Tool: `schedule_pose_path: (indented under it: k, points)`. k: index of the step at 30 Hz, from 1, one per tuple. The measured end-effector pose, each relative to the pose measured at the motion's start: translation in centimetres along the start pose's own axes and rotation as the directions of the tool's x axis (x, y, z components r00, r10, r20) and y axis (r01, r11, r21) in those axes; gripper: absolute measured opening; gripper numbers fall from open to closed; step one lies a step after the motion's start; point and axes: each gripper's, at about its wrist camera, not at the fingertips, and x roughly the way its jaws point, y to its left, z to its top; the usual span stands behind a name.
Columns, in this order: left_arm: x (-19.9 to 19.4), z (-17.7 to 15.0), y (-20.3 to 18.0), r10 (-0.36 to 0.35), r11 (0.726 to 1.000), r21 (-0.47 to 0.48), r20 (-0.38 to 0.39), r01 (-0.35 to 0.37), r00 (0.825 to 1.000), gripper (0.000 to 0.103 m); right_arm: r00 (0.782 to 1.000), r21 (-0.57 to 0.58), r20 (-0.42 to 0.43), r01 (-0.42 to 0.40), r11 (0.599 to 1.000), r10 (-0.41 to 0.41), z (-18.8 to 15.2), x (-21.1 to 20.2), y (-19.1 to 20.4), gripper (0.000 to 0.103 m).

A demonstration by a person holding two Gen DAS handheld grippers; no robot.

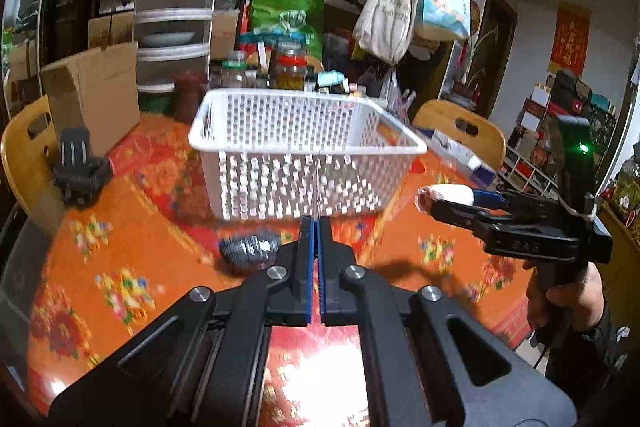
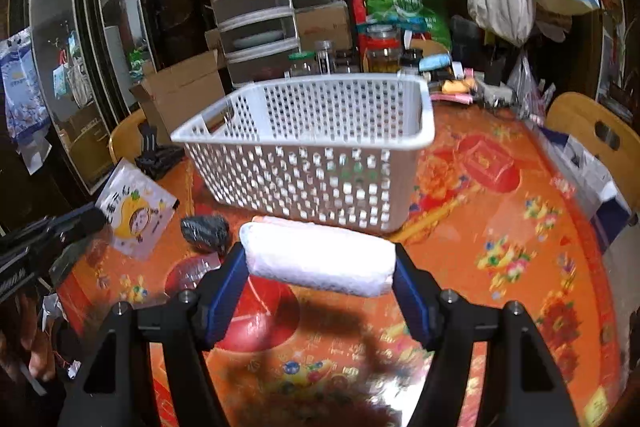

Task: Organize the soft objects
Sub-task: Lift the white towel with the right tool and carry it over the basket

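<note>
Right wrist view: your right gripper (image 2: 320,267) pinches a white rolled towel (image 2: 320,261) crosswise at frame centre, below the white basket (image 2: 308,147). Your left gripper (image 1: 316,243) is pressed together, empty.

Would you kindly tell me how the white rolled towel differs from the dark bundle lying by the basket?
The white rolled towel is held off the table, clamped between the right gripper; the dark bundle lies free on the tablecloth. The towel is a long, pale roll, while the bundle is shorter, dark and lumpy. Both look soft and sit in front of the empty white basket.
</note>
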Motion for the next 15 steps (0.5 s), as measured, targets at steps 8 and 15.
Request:
schedule_pose_path:
  k: [8, 15]
  points:
    - [1.2, 7.0, 1.2, -0.041, 0.999, -0.025, 0.046, 0.042, 0.998, 0.001, 0.999, -0.067, 0.012, 0.034, 0.997, -0.033, 5.9, -0.3, 0.2, 0.069]
    - [6.0, 13.4, 1.9, -0.059, 0.997, -0.05, -0.012, 0.058, 0.998, 0.001, 0.997, -0.089, -0.039, 0.055, 0.994, -0.059, 10.9, 3.1, 0.3, 0.069]
